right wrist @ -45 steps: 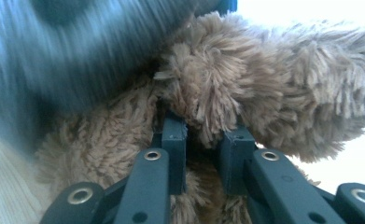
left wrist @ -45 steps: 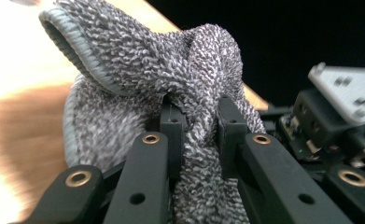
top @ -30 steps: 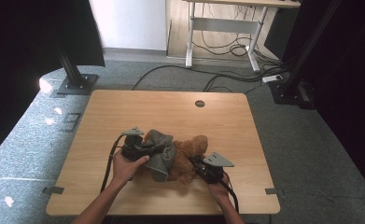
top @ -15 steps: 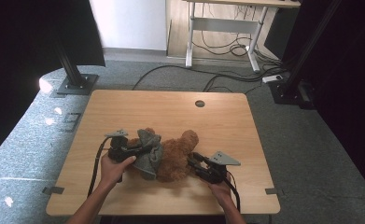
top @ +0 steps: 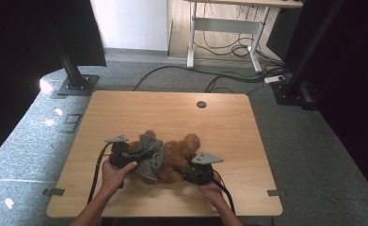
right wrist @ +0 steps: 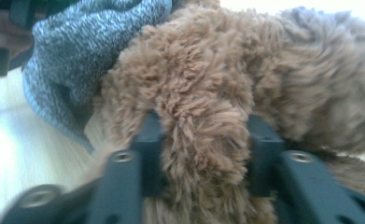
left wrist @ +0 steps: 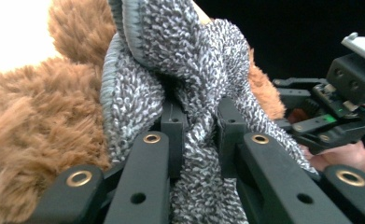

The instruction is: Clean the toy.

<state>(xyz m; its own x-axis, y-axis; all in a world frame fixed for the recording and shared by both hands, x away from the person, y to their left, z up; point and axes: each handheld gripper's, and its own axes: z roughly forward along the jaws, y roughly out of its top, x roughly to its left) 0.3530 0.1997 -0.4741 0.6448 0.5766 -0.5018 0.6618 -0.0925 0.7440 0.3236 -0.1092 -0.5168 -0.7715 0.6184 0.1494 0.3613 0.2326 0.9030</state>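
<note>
A brown teddy bear (top: 180, 149) lies on the wooden table (top: 125, 108), with a grey knitted garment (top: 151, 159) bunched over its left side. My left gripper (top: 139, 154) comes in from the left, shut on a fold of the garment. In the left gripper view the garment (left wrist: 171, 70) is squeezed tight between the pads of my left gripper (left wrist: 200, 130). My right gripper (top: 179, 170) reaches in from the near right. Its jaws have just been closing, and in the right gripper view they (right wrist: 201, 140) press on a furry limb of the bear (right wrist: 201, 102).
The table has a round cable hole (top: 201, 104) near its far edge. A black stand base (top: 76, 84) sits on the floor at far left. Another stand base (top: 290, 92) and cables (top: 228, 77) lie at far right. A desk frame (top: 224, 23) stands behind.
My left gripper has pulled the garment leftward and slightly toward the near edge. The bear has shifted with it. My right gripper has moved in onto the bear's limb.
</note>
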